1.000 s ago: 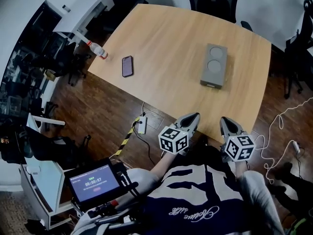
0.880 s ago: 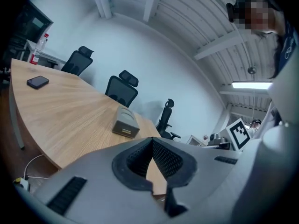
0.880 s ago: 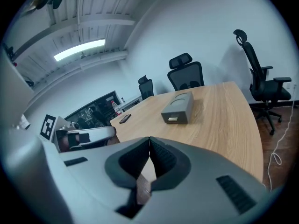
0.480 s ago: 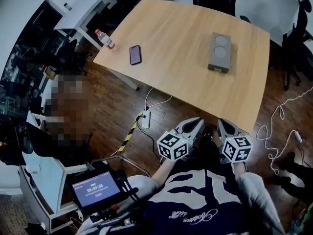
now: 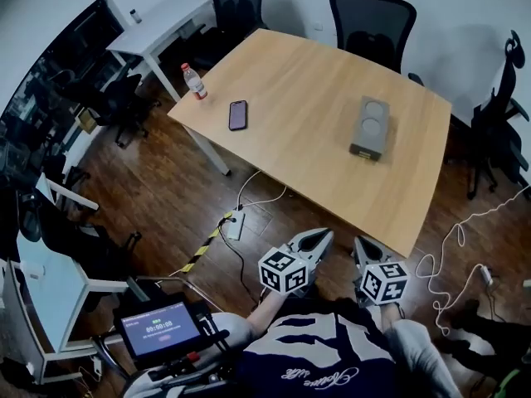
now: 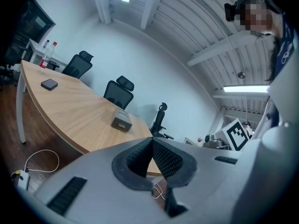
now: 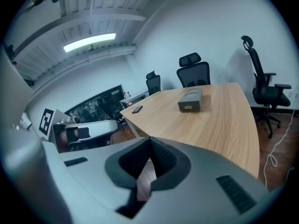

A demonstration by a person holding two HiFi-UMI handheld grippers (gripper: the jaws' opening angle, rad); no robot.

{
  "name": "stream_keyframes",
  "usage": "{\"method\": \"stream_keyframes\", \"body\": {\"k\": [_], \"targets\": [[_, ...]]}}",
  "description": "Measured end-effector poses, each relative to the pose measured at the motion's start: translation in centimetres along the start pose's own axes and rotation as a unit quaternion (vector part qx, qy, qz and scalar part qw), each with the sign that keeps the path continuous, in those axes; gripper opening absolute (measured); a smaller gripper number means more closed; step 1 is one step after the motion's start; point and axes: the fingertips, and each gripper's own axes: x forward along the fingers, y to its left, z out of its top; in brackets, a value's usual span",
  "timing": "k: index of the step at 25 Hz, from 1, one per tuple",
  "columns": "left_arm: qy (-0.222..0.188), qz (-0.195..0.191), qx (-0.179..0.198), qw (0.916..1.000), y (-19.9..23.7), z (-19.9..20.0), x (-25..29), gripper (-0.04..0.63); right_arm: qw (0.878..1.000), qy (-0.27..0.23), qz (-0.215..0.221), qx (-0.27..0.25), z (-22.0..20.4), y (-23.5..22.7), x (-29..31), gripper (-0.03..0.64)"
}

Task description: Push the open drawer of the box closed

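Observation:
A grey box point(image 5: 369, 128) with two round recesses on top lies on the wooden table point(image 5: 307, 114), right of centre. Its drawer front faces me; it shows in the left gripper view point(image 6: 121, 122) and the right gripper view point(image 7: 190, 100). I cannot tell how far the drawer stands out. My left gripper point(image 5: 322, 235) and right gripper point(image 5: 362, 244) hang close to my body, well short of the table's near edge. Both are shut with nothing between the pads point(image 6: 152, 155) point(image 7: 150, 154).
A black phone point(image 5: 238, 114) and a plastic bottle point(image 5: 194, 80) sit at the table's left end. Office chairs point(image 5: 372, 15) ring the far side. Cables and a power strip point(image 5: 235, 223) lie on the wooden floor; a timer screen point(image 5: 161, 328) is at lower left.
The head view has pulled back and tilted up, so the table and box sit farther away. Both grippers have drifted lower in the frame, staying shut.

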Motion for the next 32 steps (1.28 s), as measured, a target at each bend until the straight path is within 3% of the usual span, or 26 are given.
{"method": "stream_keyframes", "body": {"k": [4,9,16,22,32], "targets": [[-0.006,0.023,0.004,0.9997,-0.8,-0.6,-0.2,0.002,0.999,0.002,0.008,-0.037,-0.5,0.4,-1.4,-0.002],[-0.013,0.057,0.004,0.9983,-1.3,0.3,-0.6,0.002,0.999,0.004,0.030,-0.033,0.3,1.5,-2.4,-0.002],[-0.002,0.079,-0.007,0.9968,-9.2,-6.7,1.2,0.002,0.997,0.014,0.057,-0.041,-4.0,-3.0,-9.5,-0.003],[0.018,0.091,-0.001,0.9956,-13.1,-9.7,1.5,0.002,0.996,0.021,0.079,-0.030,-6.3,-4.2,-12.2,-0.003],[0.028,0.094,0.049,0.9940,-15.7,-9.8,1.0,0.002,0.997,-0.008,0.080,-0.008,-6.2,-3.8,-14.7,-0.005]]}}
